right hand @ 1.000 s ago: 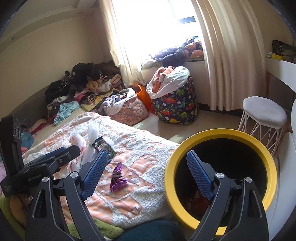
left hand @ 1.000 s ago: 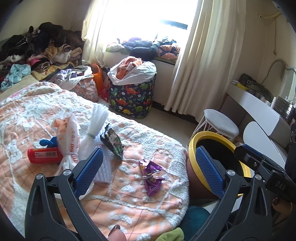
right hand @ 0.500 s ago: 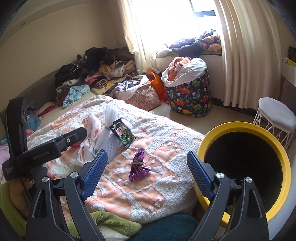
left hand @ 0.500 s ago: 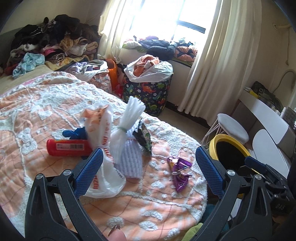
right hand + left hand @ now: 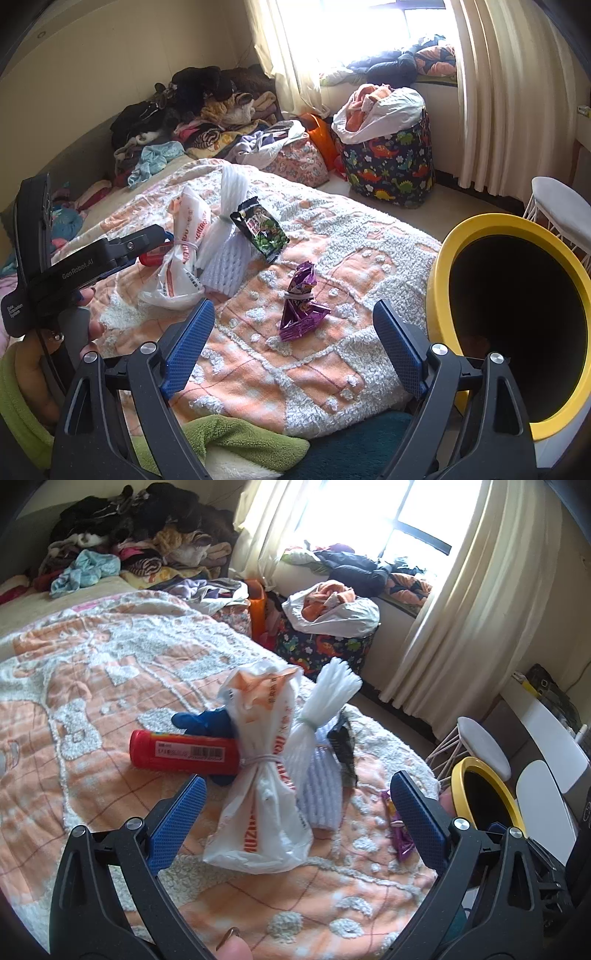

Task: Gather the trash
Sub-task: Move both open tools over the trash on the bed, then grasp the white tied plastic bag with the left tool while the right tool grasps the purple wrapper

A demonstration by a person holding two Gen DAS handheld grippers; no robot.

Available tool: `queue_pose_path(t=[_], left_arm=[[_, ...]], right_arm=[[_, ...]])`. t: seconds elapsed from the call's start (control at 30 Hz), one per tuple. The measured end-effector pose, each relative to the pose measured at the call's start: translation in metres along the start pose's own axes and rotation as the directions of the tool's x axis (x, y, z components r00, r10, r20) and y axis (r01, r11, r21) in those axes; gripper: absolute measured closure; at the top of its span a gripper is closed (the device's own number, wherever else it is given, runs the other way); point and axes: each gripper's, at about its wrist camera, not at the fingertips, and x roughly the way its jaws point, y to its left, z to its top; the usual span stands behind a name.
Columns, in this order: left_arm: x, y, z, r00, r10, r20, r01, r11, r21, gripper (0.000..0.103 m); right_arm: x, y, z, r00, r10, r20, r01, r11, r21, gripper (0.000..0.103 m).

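Trash lies on the orange and white bedspread (image 5: 92,672): a tied white plastic bag with orange print (image 5: 264,786), a white foam net sleeve (image 5: 321,764), a red tube (image 5: 184,753), a blue item (image 5: 207,720), a dark snack packet (image 5: 260,229) and a purple wrapper (image 5: 301,304). My left gripper (image 5: 295,819) is open, its jaws either side of the white bag, just short of it. My right gripper (image 5: 291,347) is open and empty, just short of the purple wrapper. A yellow-rimmed black bin (image 5: 517,332) stands beside the bed at the right.
Piles of clothes (image 5: 140,542) cover the head of the bed. A dinosaur-print laundry basket (image 5: 388,158) and an orange bag (image 5: 321,136) stand by the window. A white stool (image 5: 484,746) and a white desk (image 5: 546,723) are at the right.
Both grippers have swung left from the bin toward the bed. The left one has closed in on the white bag, the right one on the purple wrapper. Both have stayed open.
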Motion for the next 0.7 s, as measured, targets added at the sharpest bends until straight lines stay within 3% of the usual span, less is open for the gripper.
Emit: queue_pose_path(t=[0.2, 0.43, 0.7], left_arm=[[0.014, 0.015, -0.007, 0.997, 0.037, -0.061, -0.04, 0.998, -0.042, 0.011], [0.024, 0.029, -0.015, 0.994, 0.028, -0.107, -0.038, 0.995, -0.097, 0.011], [0.031, 0.03, -0.021, 0.991, 0.008, -0.135, -0.023, 0.993, -0.112, 0.026]], right_arm=[[0.014, -0.004, 0.001, 0.999, -0.005, -0.039, 0.006, 0.999, 0.04, 0.018], [0.038, -0.014, 0.002, 0.994, -0.004, -0.112, 0.017, 0.994, 0.111, 0.02], [0.077, -0.019, 0.001, 0.976, 0.018, -0.217, 0.017, 0.987, 0.159, 0.042]])
